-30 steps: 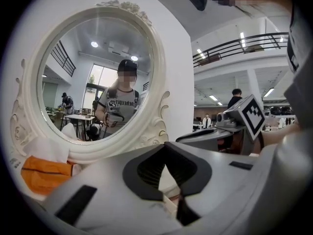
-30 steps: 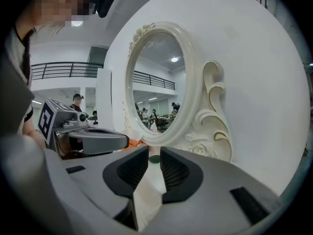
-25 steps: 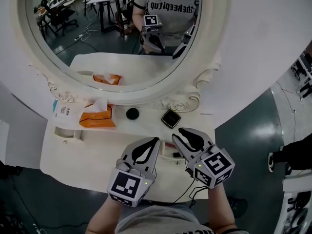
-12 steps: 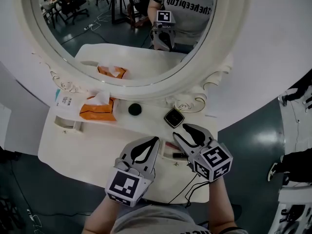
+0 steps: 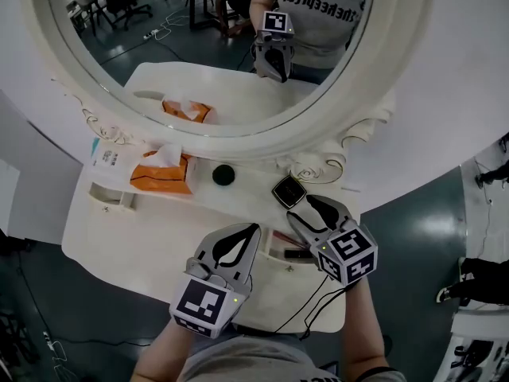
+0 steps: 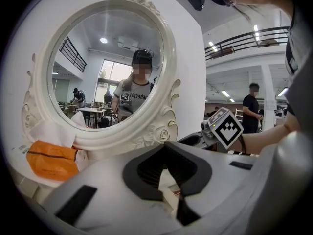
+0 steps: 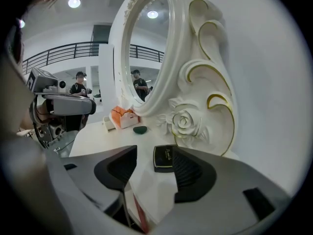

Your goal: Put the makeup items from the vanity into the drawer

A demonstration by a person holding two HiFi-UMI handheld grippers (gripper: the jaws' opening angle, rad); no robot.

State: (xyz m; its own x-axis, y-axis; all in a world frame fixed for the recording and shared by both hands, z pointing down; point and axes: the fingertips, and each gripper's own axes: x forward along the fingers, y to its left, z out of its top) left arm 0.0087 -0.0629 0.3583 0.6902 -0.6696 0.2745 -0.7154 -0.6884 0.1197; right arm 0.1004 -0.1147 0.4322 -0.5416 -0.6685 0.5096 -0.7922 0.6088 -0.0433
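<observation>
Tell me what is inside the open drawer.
Inside the drawer, a slim red item and a short black item show. The right claw hangs over its right end and covers the rest.

**Handheld Grippers and Operator Clothing**

The left gripper point(image 5: 248, 233) and the right gripper point(image 5: 302, 208) each had a light grey moulded shell and two curved jaws lined with black ribbed pads. The left marker cube point(image 5: 205, 305) and the right marker cube point(image 5: 350, 255) carried black-and-white square codes, each with a small green light. Thin black cables point(image 5: 315, 309) trailed from the right unit. At the lower edge of the frame the operator wore a grey top point(image 5: 254, 364).
</observation>
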